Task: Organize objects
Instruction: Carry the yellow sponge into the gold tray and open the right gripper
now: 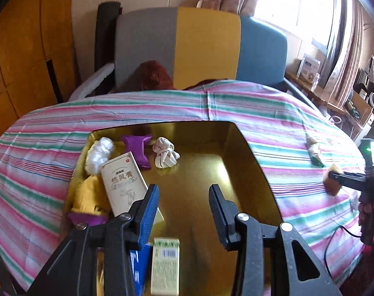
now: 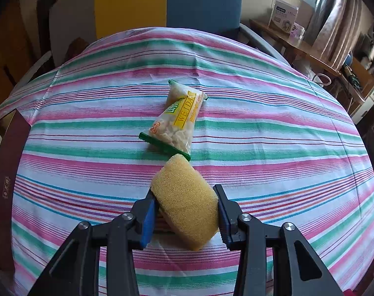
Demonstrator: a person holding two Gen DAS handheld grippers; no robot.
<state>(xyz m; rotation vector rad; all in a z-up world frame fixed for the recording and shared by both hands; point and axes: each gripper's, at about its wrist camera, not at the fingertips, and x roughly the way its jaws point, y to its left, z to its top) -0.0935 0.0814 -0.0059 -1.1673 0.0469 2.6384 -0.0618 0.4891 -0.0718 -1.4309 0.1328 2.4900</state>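
Sponge (image 2: 187, 202) sits pinched between the right gripper (image 2: 185, 209) fingers beside the snack bag (image 2: 178, 120), while the left gripper (image 1: 184, 212) gapes wide over the box (image 1: 256, 162).

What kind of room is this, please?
Probably a lived-in home room, perhaps a bedroom: a striped cloth covers the surface, a colour-block chair stands behind it, and curtains hang by the window.

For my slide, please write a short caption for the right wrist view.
Right gripper jaws clamp a yellow sponge above the striped cloth, a snack packet just ahead.
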